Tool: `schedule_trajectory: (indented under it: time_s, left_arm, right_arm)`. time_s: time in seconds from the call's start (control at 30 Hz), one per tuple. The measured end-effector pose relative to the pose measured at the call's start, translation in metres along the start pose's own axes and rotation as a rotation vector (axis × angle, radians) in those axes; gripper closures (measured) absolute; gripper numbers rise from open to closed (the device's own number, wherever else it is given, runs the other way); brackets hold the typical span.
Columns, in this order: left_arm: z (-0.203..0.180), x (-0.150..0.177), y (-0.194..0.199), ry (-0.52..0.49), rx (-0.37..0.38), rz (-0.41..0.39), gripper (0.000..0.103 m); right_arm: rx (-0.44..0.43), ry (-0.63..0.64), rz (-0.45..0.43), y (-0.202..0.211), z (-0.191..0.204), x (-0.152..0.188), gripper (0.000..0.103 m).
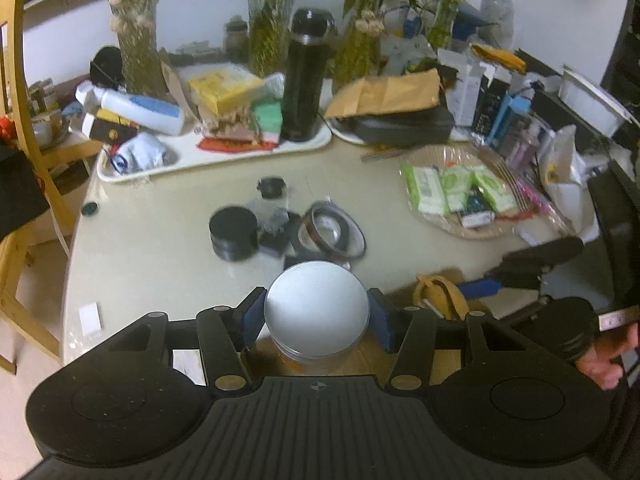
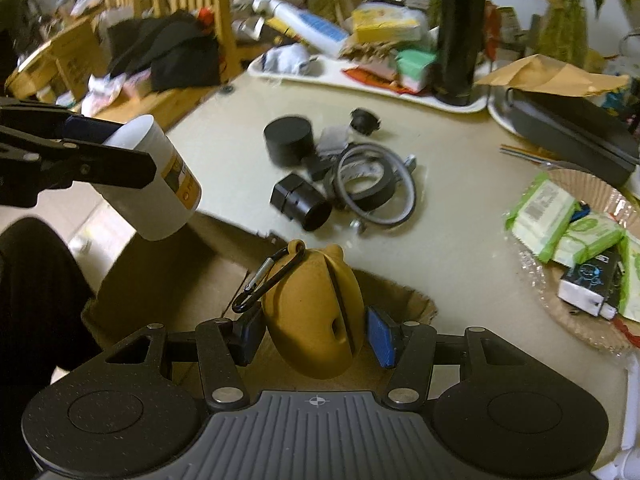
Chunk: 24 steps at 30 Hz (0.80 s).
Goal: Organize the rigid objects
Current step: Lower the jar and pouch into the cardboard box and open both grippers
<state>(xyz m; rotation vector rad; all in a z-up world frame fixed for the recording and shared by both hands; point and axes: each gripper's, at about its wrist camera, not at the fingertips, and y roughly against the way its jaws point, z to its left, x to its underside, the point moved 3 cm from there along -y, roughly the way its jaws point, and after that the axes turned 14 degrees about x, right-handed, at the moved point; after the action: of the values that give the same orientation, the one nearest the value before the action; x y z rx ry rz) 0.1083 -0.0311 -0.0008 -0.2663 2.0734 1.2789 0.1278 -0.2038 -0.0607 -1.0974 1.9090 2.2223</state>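
My left gripper [image 1: 316,316] is shut on a white round jar [image 1: 316,306] and holds it above a cardboard box [image 2: 180,272] at the table's near edge; the jar also shows in the right wrist view [image 2: 156,184]. My right gripper [image 2: 316,336] holds a mustard-yellow case [image 2: 316,312] with a carabiner [image 2: 268,276] between its pads, above the same box. On the table lie a black round tin [image 1: 234,232], a black tube [image 2: 302,202], tape rolls and rings [image 1: 332,232] and a small black-capped jar [image 1: 272,194].
A white tray [image 1: 224,156] with a black flask [image 1: 304,76], bottles and boxes stands at the back. A wicker basket [image 1: 468,188] of wipes packs sits right. Plant vases line the wall. A wooden chair [image 1: 20,120] stands left.
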Motion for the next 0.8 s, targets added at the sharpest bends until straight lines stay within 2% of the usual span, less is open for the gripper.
schedule_trajectory:
  time_s: [0.47,0.63,0.67,0.77,0.8]
  left_arm:
    - [0.004,0.034,-0.029,0.010,-0.011,0.126,0.050]
    - [0.006,0.037,-0.038,0.006,-0.027,0.141,0.050]
    - [0.006,0.037,-0.040,0.004,-0.033,0.137,0.050]
    - [0.005,0.036,-0.038,-0.010,-0.054,0.106,0.049]
    - [0.004,0.035,-0.035,-0.017,-0.062,0.089,0.049]
  right_arm:
    - [0.095,0.119,0.079,-0.022,0.016,0.006,0.046]
    - [0.113,0.139,0.080,-0.024,0.018,0.007,0.046]
    - [0.114,0.136,0.066,-0.022,0.018,0.006,0.045]
    - [0.094,0.100,0.048,-0.018,0.014,0.002,0.029]
    - [0.087,0.087,0.042,-0.017,0.012,0.001,0.027]
